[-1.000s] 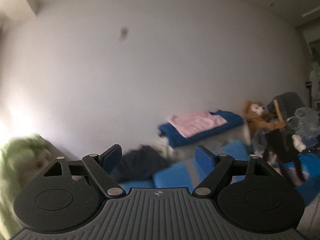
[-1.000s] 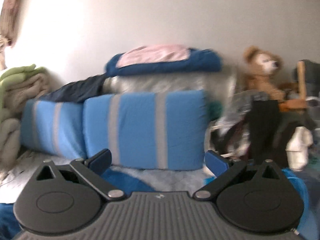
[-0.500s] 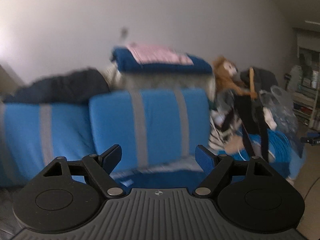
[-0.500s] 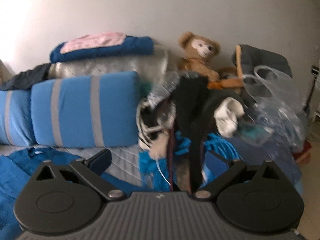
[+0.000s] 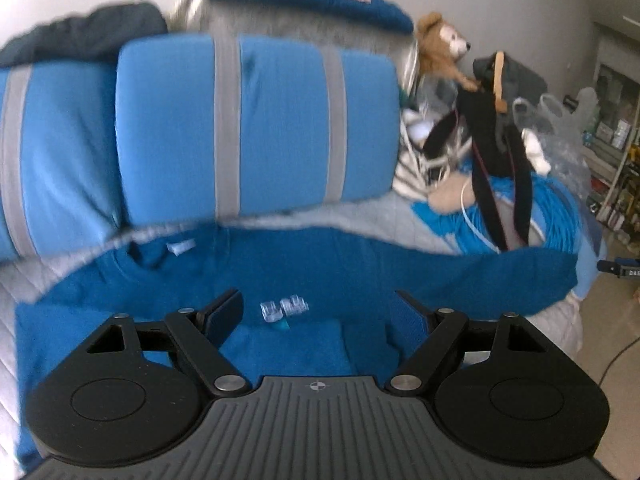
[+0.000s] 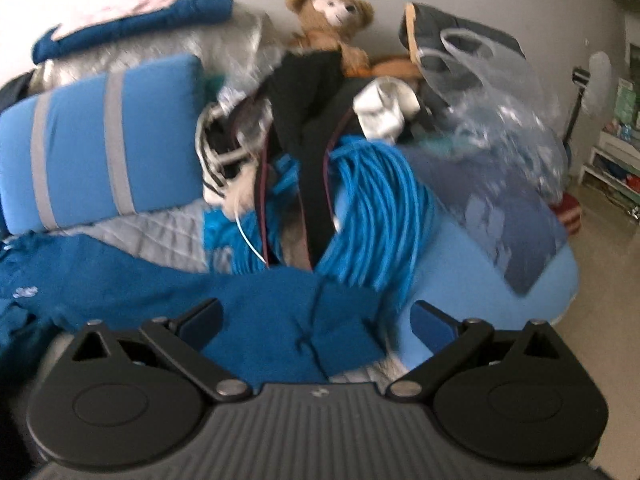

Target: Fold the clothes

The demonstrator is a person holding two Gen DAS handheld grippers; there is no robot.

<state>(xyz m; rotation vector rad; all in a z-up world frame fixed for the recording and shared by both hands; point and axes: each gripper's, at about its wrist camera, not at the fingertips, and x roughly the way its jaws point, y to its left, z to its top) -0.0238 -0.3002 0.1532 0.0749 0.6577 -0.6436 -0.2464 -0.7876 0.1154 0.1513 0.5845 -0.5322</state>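
I held my left gripper (image 5: 318,310) and my right gripper (image 6: 316,320) wide apart and empty above the dark blue sweater (image 5: 360,268) on the grey quilted bed cover (image 5: 360,220).

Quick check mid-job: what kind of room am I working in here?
Most likely a lived-in bedroom or living room at home. A blue garment lies spread on a quilted grey cover, striped blue cushions and a teddy bear sit against the wall, and cluttered shelves stand to the right.

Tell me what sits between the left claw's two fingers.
In the left wrist view, the open left claw frames the dark blue garment, with two small clear plastic clips lying on it.
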